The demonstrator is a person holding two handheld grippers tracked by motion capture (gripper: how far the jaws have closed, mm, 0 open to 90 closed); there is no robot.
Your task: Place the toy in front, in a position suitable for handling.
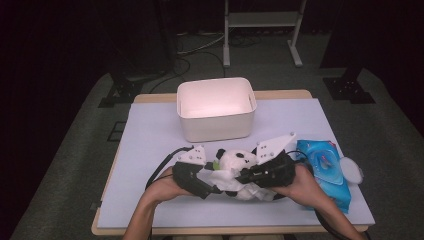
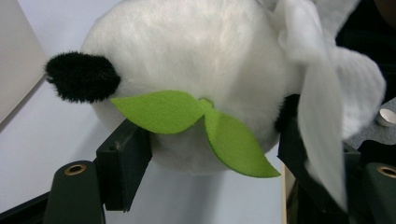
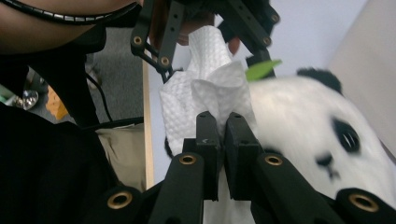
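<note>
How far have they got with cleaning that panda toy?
Done: a white wipe is out of the blue pack. In hand: the left gripper clamps the panda toy while the right gripper, shut on the wipe, presses it to the toy. Left, probably: finishing and putting the toy in the empty white bin.

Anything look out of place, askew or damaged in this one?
Nothing stands out. The left gripper holds the panda plush, the right gripper pinches a white wipe against it, the wipes pack lies flat and the white bin stands upright.

Left gripper (image 1: 212, 186) fingers spread wide, right gripper (image 3: 223, 122) (fingers pinched) opposite
</note>
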